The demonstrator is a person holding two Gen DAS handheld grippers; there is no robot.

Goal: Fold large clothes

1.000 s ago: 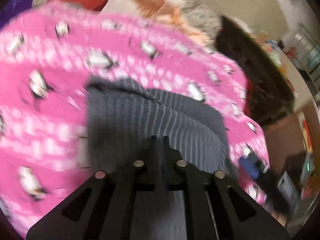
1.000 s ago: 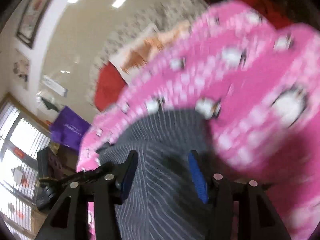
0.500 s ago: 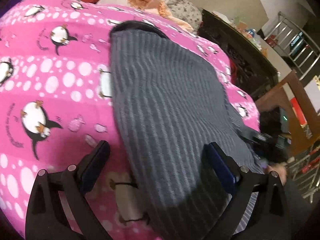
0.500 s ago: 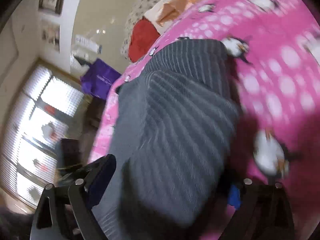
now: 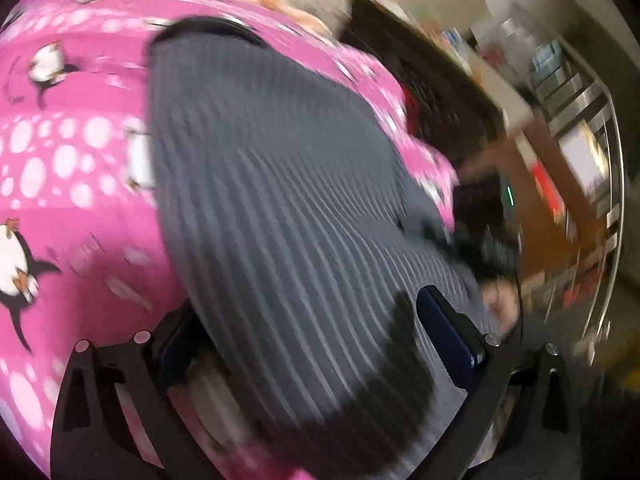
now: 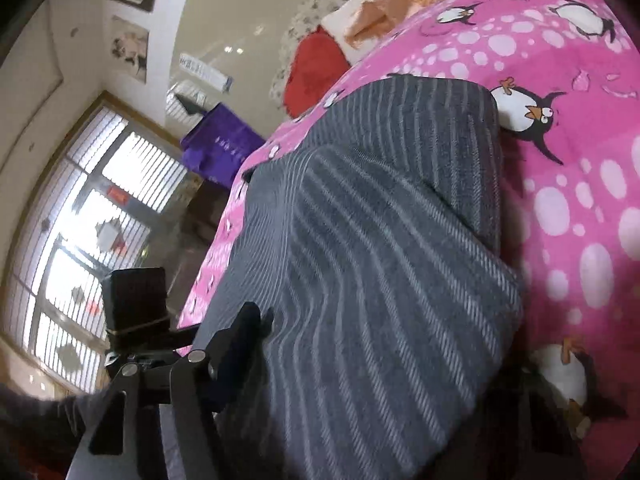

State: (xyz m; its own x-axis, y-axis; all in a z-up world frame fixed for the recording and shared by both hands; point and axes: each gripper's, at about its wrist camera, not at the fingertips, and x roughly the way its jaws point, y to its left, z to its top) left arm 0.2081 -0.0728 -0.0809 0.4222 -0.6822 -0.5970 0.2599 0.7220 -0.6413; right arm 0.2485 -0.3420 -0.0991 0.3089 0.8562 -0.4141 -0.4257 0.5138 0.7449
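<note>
grey striped garment (image 5: 280, 208) lies folded into a long flat stack on the pink penguin bedspread (image 5: 60, 152), so the landmark for everything here is that garment. in the right wrist view a top layer (image 6: 360, 280) sits doubled over a lower one whose far end (image 6: 432, 120) sticks out beyond it; judging by that, a fold has been laid and the stack is settling.

left gripper (image 5: 304, 340) straddles the near end of the garment, jaws spread wide, one finger each side, pads not pressing the cloth; its jaws have just been opening, cloth between them but loose. likely a release after laying the fold.

right gripper (image 6: 360, 380) sits at the garment's near end too, jaws apart; they have just been closing some. left finger (image 6: 236, 344) rests by the cloth edge, the other finger is hidden in shadow, so no clamp is visible.

fabric: soft woven or knit, thin pale stripes on dark grey, limp, thick at the folded edge. bedspread is plush, dotted. beyond the garment's far end: a red cushion (image 6: 316, 72) and peach cloth (image 6: 400, 0).
</note>
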